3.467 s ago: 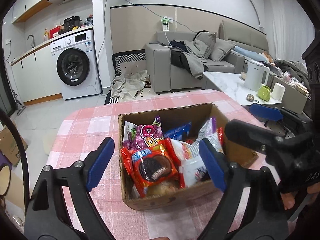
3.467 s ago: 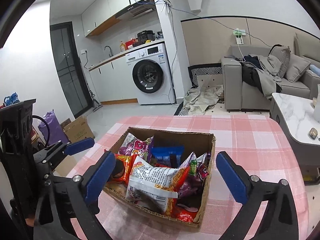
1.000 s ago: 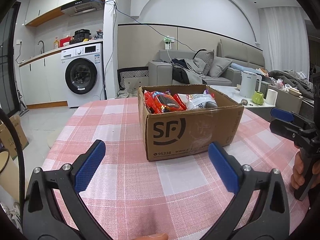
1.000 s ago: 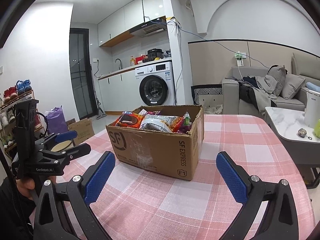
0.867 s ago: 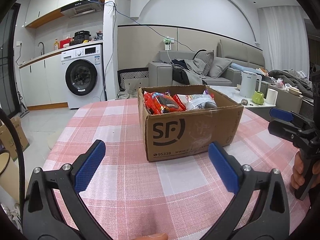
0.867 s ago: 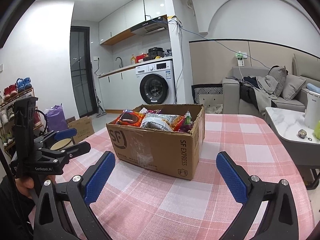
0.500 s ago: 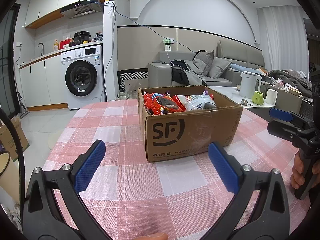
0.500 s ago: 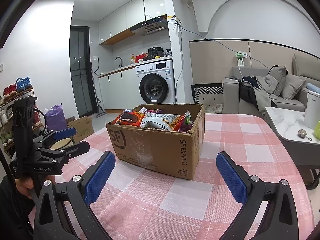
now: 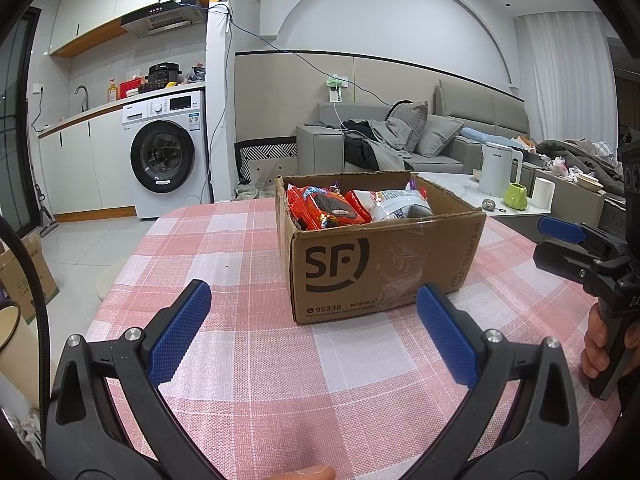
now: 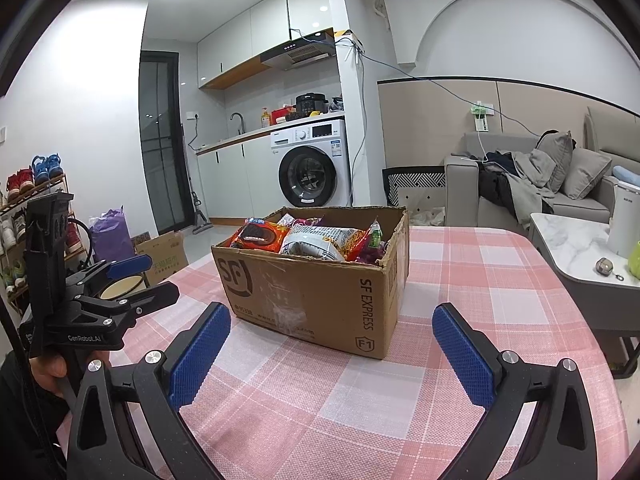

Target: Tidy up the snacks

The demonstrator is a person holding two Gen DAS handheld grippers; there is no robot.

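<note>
You've got both tools low over the pink-and-white checked table (image 9: 248, 360), and nothing is in hand: your left tool (image 9: 312, 328) has its blue pads spread wide and empty, and your right tool (image 10: 330, 346) is just as wide, gripping nothing. One brown cardboard shipping box (image 9: 384, 268) printed with a black logo stands dead ahead of the left tool, and ahead and slightly left of the right one, apart from both. It's packed to the brim: I count one red packet of chocolate sandwich cookies (image 9: 330, 210), one white crinkled noodle bag (image 10: 316, 242), and purple and green wrappers at the far right corner (image 10: 372, 246), too bunched up to number. This looks like a pause between picks, or the very start or end of the sorting; from here I can't call which. If you go on, I'd say the next move wants one tool lifted above the rim, then down over the top packet, pads closing across its crinkly edge without crushing it.
</note>
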